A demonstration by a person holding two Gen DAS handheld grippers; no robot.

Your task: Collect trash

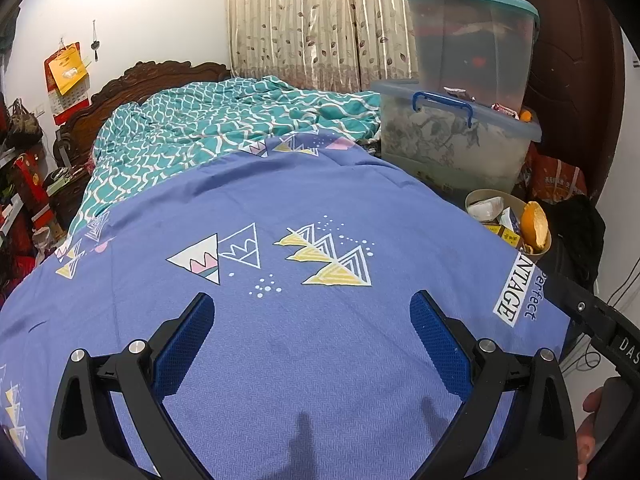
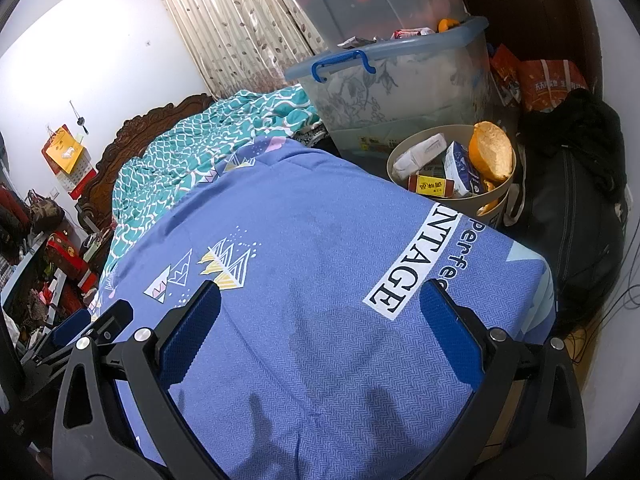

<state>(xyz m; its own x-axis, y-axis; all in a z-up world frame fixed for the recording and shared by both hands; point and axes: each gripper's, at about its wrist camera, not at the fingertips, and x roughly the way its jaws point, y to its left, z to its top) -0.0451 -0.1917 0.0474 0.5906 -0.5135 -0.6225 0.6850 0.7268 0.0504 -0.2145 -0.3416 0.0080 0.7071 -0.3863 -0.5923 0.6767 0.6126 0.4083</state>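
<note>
A round beige trash bin [image 2: 404, 152] stands beside the bed's right edge, holding an orange peel [image 2: 492, 152], small cartons [image 2: 460, 168] and paper. It also shows in the left wrist view [image 1: 480, 196], with the peel [image 1: 536, 220]. My left gripper [image 1: 312, 312] is open and empty above the blue bed cover [image 1: 300, 200]. My right gripper [image 2: 320, 304] is open and empty above the same cover [image 2: 320, 240], near its corner. The left gripper's side shows at the left edge of the right wrist view [image 2: 92, 328].
Stacked clear storage boxes [image 1: 460, 128] stand behind the bin, also in the right wrist view [image 2: 400, 80]. A black bag [image 2: 576, 216] lies right of the bin. A teal quilt [image 1: 224, 120] covers the bed's far end by the wooden headboard [image 1: 132, 84]. Clutter stands at left [image 1: 24, 200].
</note>
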